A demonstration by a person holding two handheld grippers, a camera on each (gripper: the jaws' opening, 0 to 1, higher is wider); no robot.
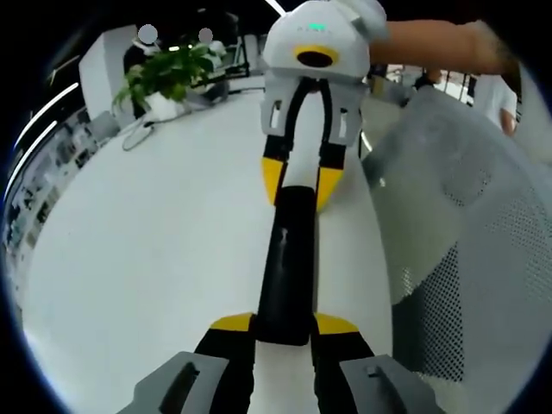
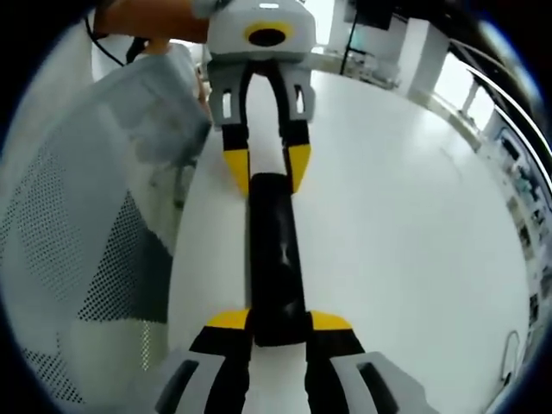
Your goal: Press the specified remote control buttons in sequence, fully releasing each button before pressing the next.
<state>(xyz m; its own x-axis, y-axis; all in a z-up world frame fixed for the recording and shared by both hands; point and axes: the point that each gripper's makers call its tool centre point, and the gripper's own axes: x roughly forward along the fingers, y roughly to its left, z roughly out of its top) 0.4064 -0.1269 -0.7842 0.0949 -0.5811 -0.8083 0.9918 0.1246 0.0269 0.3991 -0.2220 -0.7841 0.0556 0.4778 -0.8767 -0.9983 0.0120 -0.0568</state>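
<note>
A long black remote control [image 1: 289, 259] lies lengthwise above the white table [image 1: 155, 259], held at both ends. My left gripper [image 1: 285, 326] is shut on its near end, yellow tips pressed against its sides. My right gripper [image 1: 297, 181] comes in from the far side and is shut on the other end. In the right gripper view the same remote control [image 2: 274, 250] runs from my right gripper [image 2: 279, 323] at the bottom up to my left gripper [image 2: 267, 168]. The buttons are too dark to make out.
A grey mesh chair back [image 1: 466, 241] stands close beside the remote, and the same chair back [image 2: 78, 233] shows in the right gripper view. A potted plant [image 1: 168, 73] sits at the table's far edge. A person's arm [image 1: 440, 43] reaches in behind the right gripper.
</note>
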